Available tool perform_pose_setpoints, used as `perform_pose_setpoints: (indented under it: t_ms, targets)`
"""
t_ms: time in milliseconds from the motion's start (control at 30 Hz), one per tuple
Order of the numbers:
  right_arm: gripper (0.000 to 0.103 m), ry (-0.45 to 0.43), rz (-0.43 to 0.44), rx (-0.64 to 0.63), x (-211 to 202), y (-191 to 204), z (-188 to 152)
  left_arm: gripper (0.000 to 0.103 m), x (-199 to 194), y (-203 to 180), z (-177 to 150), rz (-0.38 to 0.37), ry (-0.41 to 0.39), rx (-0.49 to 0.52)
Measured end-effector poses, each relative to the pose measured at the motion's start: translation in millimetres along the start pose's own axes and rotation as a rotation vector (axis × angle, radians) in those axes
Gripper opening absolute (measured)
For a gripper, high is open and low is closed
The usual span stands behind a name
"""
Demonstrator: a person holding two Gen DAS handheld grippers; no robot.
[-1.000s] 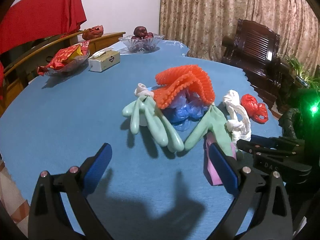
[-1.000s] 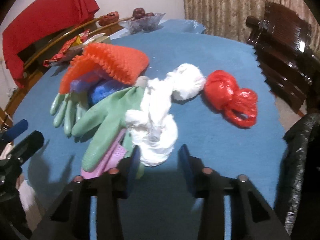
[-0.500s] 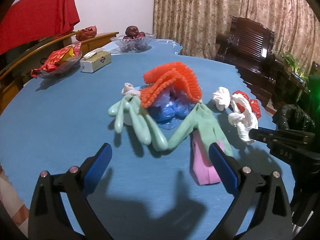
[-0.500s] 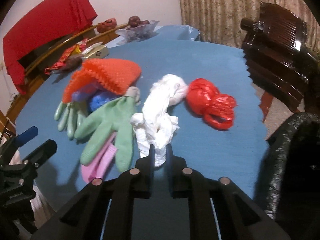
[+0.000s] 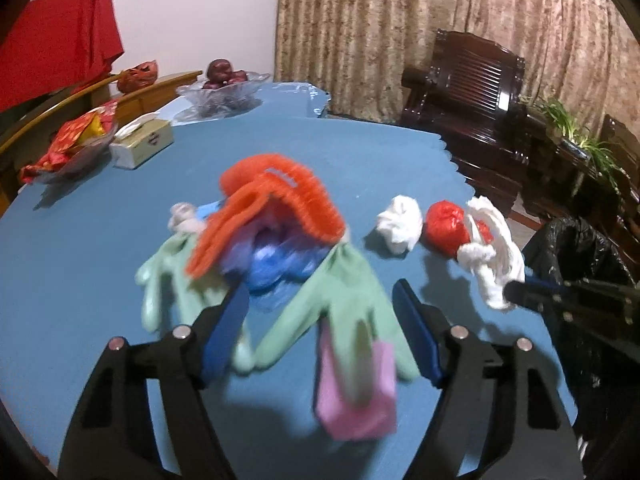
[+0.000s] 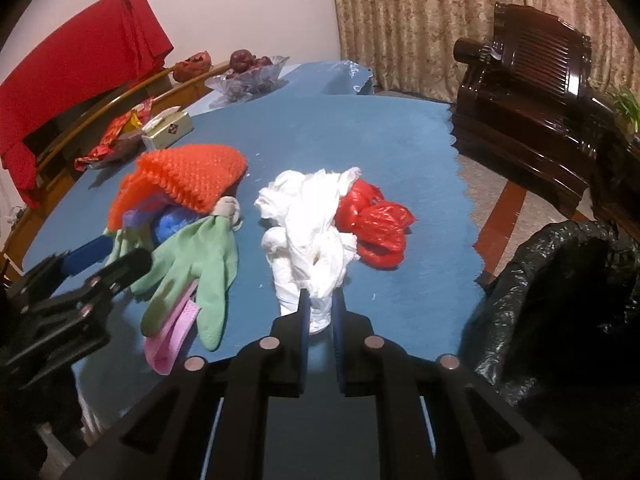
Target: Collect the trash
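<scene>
A trash pile lies on the blue table (image 5: 80,248): orange mesh (image 5: 276,196), blue plastic (image 5: 276,268), two green gloves (image 5: 340,292), a pink piece (image 5: 356,396), a white wad (image 5: 400,226) and a red bag (image 5: 444,228). My left gripper (image 5: 320,332) is open, its fingers on either side of the nearer green glove. My right gripper (image 6: 320,312) is shut on a white plastic bag (image 6: 312,232) and holds it above the table, in front of the red bag (image 6: 376,232). A black trash bag (image 6: 560,288) stands at the table's right edge.
A tissue box (image 5: 142,148), a dish of red snack packets (image 5: 76,140) and a glass bowl of fruit (image 5: 224,86) stand at the far left. A dark wooden chair (image 5: 480,92) stands beyond the table's right edge. Red cloth (image 6: 80,80) hangs at left.
My right gripper closed on the white plastic bag and lifted it. My left gripper moved forward over the nearer green glove and its jaws narrowed.
</scene>
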State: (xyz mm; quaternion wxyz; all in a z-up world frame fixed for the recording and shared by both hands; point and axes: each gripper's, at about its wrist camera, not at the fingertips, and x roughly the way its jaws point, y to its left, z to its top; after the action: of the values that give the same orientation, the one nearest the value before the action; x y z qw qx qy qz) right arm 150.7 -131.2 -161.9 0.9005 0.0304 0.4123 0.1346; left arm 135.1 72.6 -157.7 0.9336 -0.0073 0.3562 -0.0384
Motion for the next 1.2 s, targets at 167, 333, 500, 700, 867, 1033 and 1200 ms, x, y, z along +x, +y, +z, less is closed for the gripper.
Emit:
perform_pose_setpoints:
  t_ms: [167, 333, 500, 700, 867, 1033, 1200]
  targets:
    - [0.011, 0.002, -0.002, -0.004, 0, -2, -1, 0.059, 25, -2, 8, -0.003, 0.026, 0.003]
    - [0.011, 0.009, -0.003, 0.004, 1, -4, -2, 0.042, 45, 0, 10, -0.015, 0.062, -0.003]
    - [0.011, 0.01, -0.006, 0.006, 0, -5, -2, 0.004, 50, -5, 8, -0.043, 0.08, 0.013]
    - [0.011, 0.005, -0.004, 0.009, -2, -6, -2, 0.003, 23, -8, 13, -0.079, 0.001, -0.007]
    - [0.011, -0.011, -0.006, 0.009, -11, -9, -2, 0.003, -4, -18, 12, -0.117, -0.037, -0.009]
    - [0.011, -0.022, -0.008, 0.013, -21, -12, -3, 0.003, -23, -32, 4, -0.149, -0.04, 0.012]
    - [0.011, -0.034, -0.012, 0.014, -33, -15, -2, 0.003, -35, -40, 0, -0.163, -0.052, 0.021]
